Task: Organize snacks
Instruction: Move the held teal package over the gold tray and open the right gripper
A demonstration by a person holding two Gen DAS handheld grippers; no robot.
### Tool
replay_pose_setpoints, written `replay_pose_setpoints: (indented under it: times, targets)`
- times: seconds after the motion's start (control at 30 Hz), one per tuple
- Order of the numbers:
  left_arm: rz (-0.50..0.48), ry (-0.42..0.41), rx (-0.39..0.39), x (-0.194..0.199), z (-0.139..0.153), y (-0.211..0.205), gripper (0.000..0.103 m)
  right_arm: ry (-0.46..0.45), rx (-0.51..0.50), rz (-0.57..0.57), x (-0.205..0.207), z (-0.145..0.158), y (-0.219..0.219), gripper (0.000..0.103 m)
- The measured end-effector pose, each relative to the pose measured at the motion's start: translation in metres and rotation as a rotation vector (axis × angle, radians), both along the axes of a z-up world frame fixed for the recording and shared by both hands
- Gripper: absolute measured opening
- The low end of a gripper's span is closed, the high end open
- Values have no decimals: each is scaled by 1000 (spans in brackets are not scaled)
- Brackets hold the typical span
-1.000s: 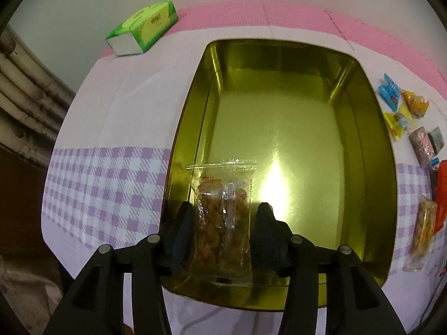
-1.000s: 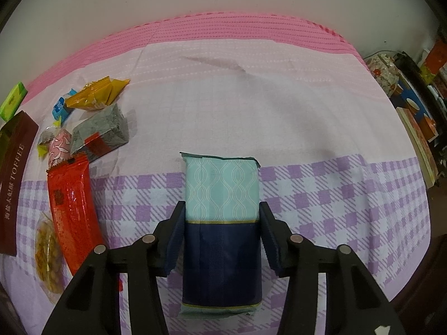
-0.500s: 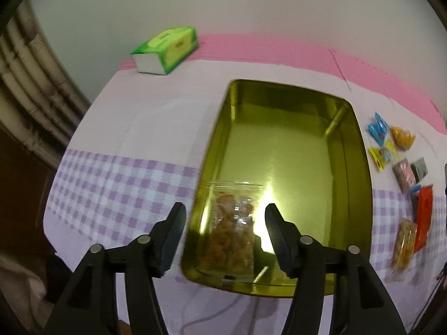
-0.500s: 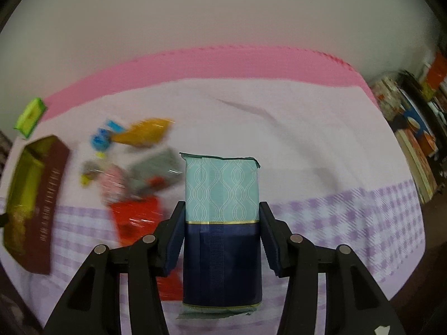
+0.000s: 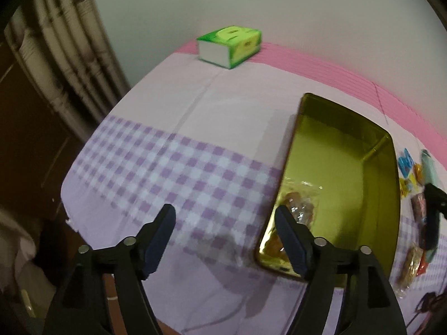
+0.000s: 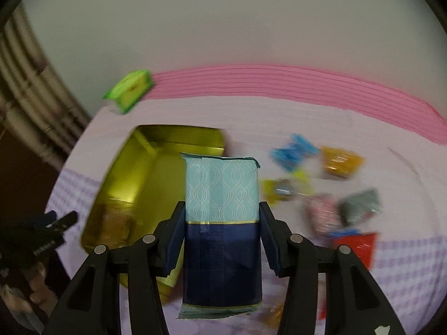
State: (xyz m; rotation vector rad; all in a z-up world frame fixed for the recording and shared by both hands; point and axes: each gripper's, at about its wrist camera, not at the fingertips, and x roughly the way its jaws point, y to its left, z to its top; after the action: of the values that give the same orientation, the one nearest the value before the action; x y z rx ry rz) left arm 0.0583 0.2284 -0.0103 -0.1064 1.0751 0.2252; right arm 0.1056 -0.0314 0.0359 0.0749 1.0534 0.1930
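The right tool (image 6: pixel 222 236) grips a teal-and-navy packet (image 6: pixel 222 223) by its sides, upright at the centre of the right wrist view, probably so it can go flat into the gold tin (image 6: pixel 134 195) at centre left. The left tool (image 5: pixel 225 236) is spread wide and holds nothing; it hangs over the checked cloth of the tabletop (image 5: pixel 173 173), its right finger overlapping the tin's (image 5: pixel 346 173) near corner. A clear packet of brown snacks (image 5: pixel 300 203) already lies in that corner. Loose sweets (image 6: pixel 321 178) wait at right, blurred. A green tissue box (image 5: pixel 229 46) sits upper centre; its print is unreadable, like the packet's.
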Motion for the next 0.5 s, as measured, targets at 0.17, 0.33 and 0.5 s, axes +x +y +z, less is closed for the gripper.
replay_pose_setpoints:
  times: [0.17, 0.33, 0.5]
  targets:
    - [55, 11, -51, -10, -4, 14, 78, 33, 20, 61, 10, -17, 43, 46]
    - [75, 35, -15, -10, -11, 17, 78, 88, 39, 83, 17, -41, 68, 47]
    - [70, 42, -17, -9, -15, 17, 78, 117, 9, 78, 20, -59, 77, 46]
